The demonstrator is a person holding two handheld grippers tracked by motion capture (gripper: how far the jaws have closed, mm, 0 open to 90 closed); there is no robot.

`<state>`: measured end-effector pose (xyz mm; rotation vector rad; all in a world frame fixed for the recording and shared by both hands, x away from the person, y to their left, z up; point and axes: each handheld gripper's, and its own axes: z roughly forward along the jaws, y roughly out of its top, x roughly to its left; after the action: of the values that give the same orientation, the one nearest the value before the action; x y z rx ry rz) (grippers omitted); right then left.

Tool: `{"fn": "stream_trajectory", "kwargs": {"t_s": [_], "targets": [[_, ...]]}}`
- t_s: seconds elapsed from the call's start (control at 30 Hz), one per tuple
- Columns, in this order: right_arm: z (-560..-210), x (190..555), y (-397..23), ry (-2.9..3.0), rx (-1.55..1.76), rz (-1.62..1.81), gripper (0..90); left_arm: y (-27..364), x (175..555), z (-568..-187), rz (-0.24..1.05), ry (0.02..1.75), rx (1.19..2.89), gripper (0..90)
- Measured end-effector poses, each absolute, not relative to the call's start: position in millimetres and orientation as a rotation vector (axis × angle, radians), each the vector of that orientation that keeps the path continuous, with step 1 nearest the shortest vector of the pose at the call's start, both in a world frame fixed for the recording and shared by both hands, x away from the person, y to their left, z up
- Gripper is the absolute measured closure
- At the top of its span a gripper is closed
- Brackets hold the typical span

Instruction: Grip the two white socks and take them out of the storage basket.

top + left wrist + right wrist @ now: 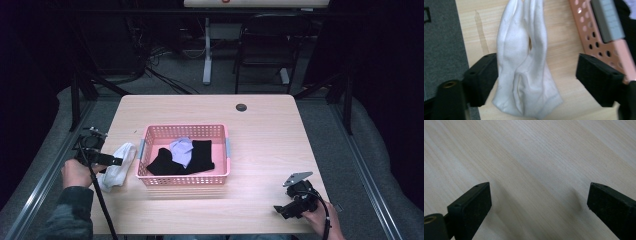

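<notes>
A white sock (119, 164) lies crumpled on the wooden table, just left of a pink basket (185, 131). My left gripper (116, 161) hovers over the sock at the table's left edge. In the left gripper view the sock (524, 62) lies flat between the wide jaws of the left gripper (536, 72). The left jaw is at the sock's edge, the right jaw stands well clear, and nothing is gripped. My right gripper (280, 210) rests near the front right of the table. In its own view the right gripper (539, 195) is open over bare wood.
The basket holds black garments (200, 157) and a pale lavender one (181, 149). Its pink wall (599, 42) and grey handle (609, 20) sit close to the right of the sock. The table edge and grey floor (444, 37) lie just beyond the sock. A chair (265, 45) stands behind the table.
</notes>
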<state>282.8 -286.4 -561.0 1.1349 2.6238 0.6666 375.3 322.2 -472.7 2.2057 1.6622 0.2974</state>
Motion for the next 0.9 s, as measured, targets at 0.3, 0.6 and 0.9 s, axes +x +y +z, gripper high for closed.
{"fn": "stream_trajectory", "kwargs": {"t_s": [0.3,0.6,0.9], "targets": [[-560.5,282.7,-286.4,2.631,1.131,0.669,4.7,301.7,334.3,-439.4,0.445,1.53,2.209,4.5],[-560.8,282.8,-286.0,2.631,1.133,0.665,4.7,285.7,295.0,-445.9,0.514,1.467,2.176,0.4],[-561.1,283.0,-285.5,2.634,1.125,0.648,4.7,277.5,268.5,-478.7,0.553,1.462,2.169,0.1]]}}
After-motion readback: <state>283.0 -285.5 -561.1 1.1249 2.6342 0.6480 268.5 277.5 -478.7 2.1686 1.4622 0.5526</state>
